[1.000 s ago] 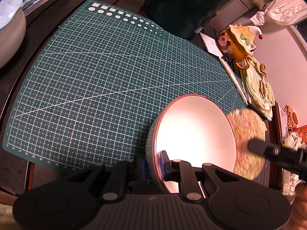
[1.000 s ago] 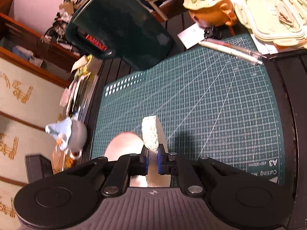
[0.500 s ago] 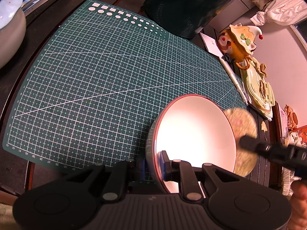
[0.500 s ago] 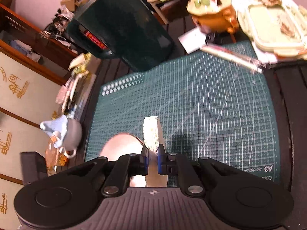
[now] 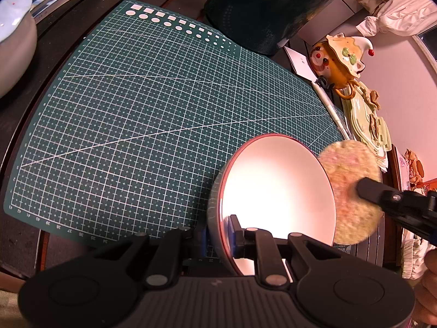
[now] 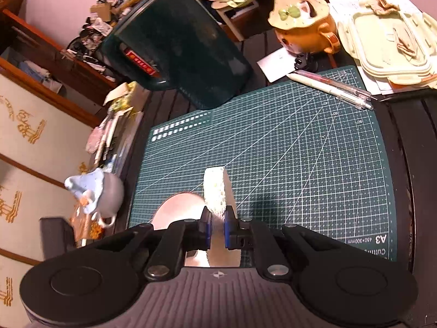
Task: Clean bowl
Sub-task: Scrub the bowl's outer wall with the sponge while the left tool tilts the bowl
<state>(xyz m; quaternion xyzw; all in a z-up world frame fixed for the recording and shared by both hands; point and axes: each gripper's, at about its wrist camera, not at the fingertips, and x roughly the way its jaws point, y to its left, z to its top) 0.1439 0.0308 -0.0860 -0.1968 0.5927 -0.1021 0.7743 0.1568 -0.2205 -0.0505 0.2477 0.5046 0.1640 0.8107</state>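
A white bowl (image 5: 275, 191) with a red rim and grey outside is tipped on its side above the green cutting mat (image 5: 153, 114). My left gripper (image 5: 221, 232) is shut on its near rim. A round yellowish sponge (image 5: 347, 188) stands on edge against the bowl's right rim, and my right gripper (image 6: 217, 224) is shut on it. In the right wrist view the sponge (image 6: 215, 191) rises edge-on between the blue pads, with the bowl (image 6: 177, 213) just to its left.
A dark green bin (image 6: 177, 43) stands at the mat's far edge. A grey bowl-like pot (image 5: 13, 43) sits off the mat's left. An orange clown teapot (image 6: 303, 24), pens (image 6: 333, 90) and pale green lids (image 6: 390, 38) crowd the far right. A person's hand (image 5: 428, 287) shows lower right.
The sponge slid down behind the bowl's right rim half a second ago and has come back out along that rim. The bowl and left gripper stayed still.
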